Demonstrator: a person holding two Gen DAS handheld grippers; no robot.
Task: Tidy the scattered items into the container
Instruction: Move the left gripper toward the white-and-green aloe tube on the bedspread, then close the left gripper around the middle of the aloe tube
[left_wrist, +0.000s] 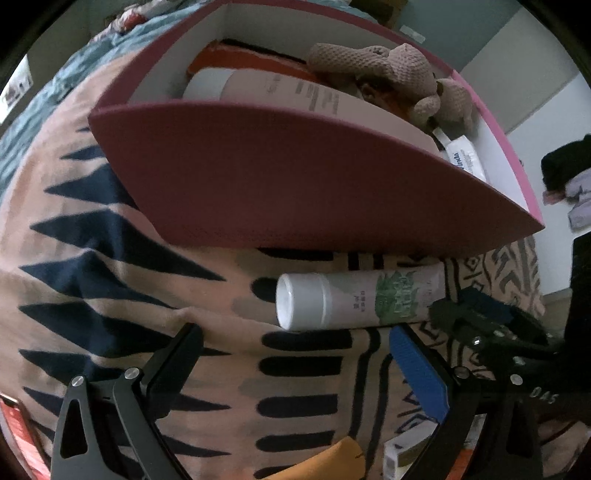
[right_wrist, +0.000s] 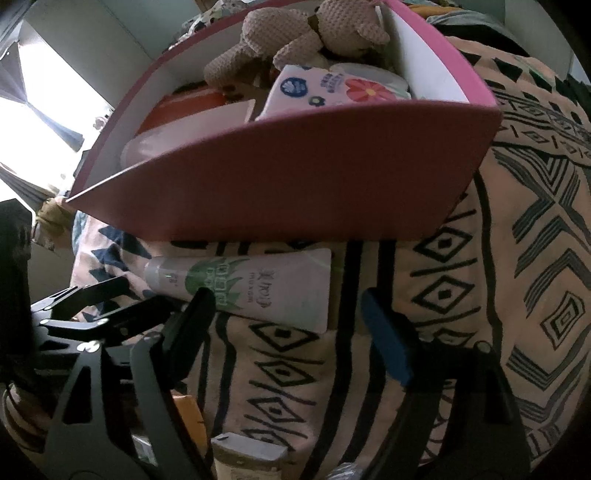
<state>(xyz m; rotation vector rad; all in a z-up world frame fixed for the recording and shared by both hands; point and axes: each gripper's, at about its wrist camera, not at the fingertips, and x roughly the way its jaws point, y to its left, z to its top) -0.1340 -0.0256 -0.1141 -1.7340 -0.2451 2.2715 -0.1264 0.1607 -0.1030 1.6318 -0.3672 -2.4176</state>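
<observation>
Pink box (left_wrist: 295, 177), the container, is seen standing on the patterned bedspread (left_wrist: 110, 258), its near wall filling the upper middle of both views. Inside it, a crocheted bear (right_wrist: 295, 33) is piled on top at the back, a long pale bottle (left_wrist: 295, 96) is laid along the near wall, an orange item (left_wrist: 236, 59) is tucked behind that, and a flowered tissue pack (right_wrist: 332, 88) is propped against the front wall beside a white divider (right_wrist: 424, 62). Just in front of the box, on the cloth, a white tube with green leaf print (left_wrist: 354, 299) is laid on its side, cap toward the left gripper's side, flat crimped end toward the right. The left gripper (left_wrist: 295, 365) is held wide, nothing between its fingers, poised just short of the tube's cap. The right gripper (right_wrist: 288, 317) is spread wide too, its dark finger (right_wrist: 192, 317) crossing in front of the tube's body and its blue pad (right_wrist: 388, 339) clear of the crimped end; no pressing is shown. A small white carton (left_wrist: 406, 450) and an orange piece (left_wrist: 332, 461) are glimpsed low at the frame edge.
</observation>
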